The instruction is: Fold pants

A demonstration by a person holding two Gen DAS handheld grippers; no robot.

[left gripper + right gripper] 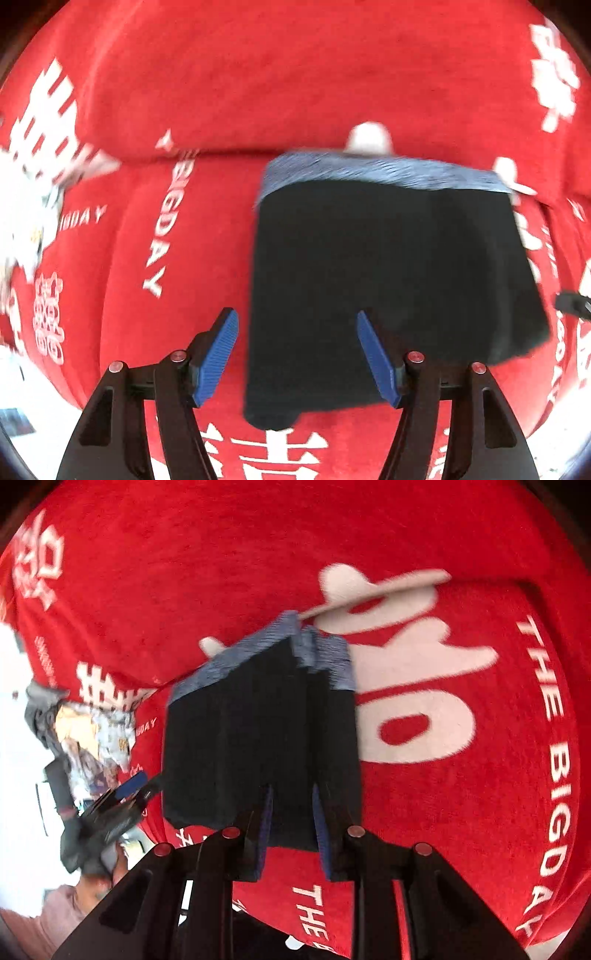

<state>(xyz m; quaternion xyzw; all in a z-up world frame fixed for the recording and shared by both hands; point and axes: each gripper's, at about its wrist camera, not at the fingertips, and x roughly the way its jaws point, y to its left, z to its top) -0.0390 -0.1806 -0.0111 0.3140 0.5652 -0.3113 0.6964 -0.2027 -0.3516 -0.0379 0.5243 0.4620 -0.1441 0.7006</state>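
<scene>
The black pants (391, 295) with a grey-blue waistband (369, 171) lie folded into a compact rectangle on the red cloth. My left gripper (297, 325) is open, its blue pads hovering over the pants' near left edge, holding nothing. In the right wrist view the pants (258, 731) appear lifted, waistband (266, 653) at the far end. My right gripper (291, 794) is shut on the near edge of the pants. The left gripper (125, 794) shows blurred at the left.
A red cloth (258, 74) with white lettering covers the whole surface and is wrinkled into ridges. A pile of other clothes (92, 738) lies at the left edge. The right gripper's tip (572, 304) shows at the far right.
</scene>
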